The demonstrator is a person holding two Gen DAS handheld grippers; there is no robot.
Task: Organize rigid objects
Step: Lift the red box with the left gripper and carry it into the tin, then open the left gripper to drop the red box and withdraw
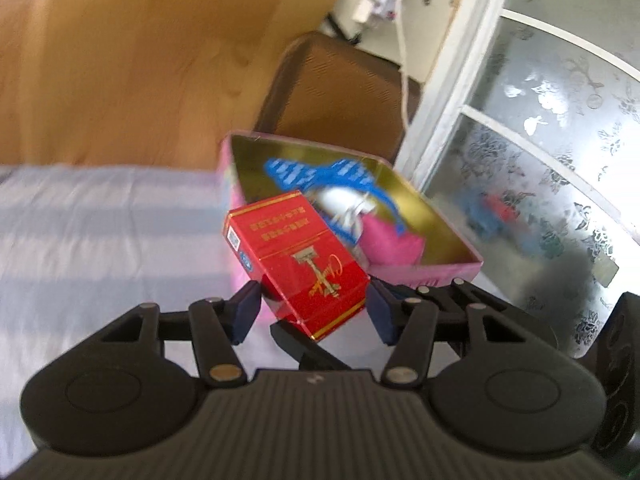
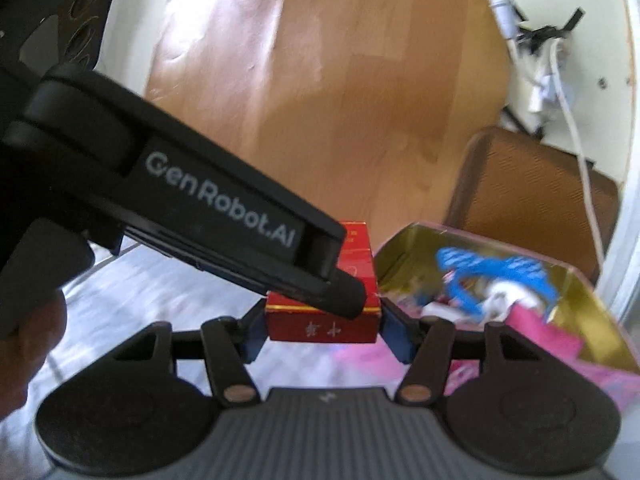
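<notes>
Item: red box point(image 1: 298, 260), a rigid pack with gold trim and gold lettering, held off the surface just in front of the pink tin point(image 1: 432, 270). Left gripper point(image 1: 312, 312): blue pads on either side of the box's lower end; in the left wrist view the box sits tilted between them, one corner pointing down past the pads, and both pads appear to touch its sides, so the jaws stand part-way closed on the box. Right gripper point(image 2: 322, 330): blue pads pressed against the two short sides of the same red box point(image 2: 322, 326), jaws part-way closed on it, the box level between them. In the right wrist view the left gripper's black finger point(image 2: 224, 216), marked with white lettering, crosses from the upper left and its tip rests on top of the box. Pink tin: open, gold inside, standing on a pale striped cloth point(image 1: 100, 232); contents are a blue plastic piece point(image 1: 320, 172), a white object point(image 1: 344, 200) and a pink item point(image 1: 392, 244), all blurred. Background: wooden board point(image 1: 132, 52), brown chair point(image 1: 340, 92), frosted patterned window point(image 1: 552, 140), white cable point(image 2: 576, 128).
</notes>
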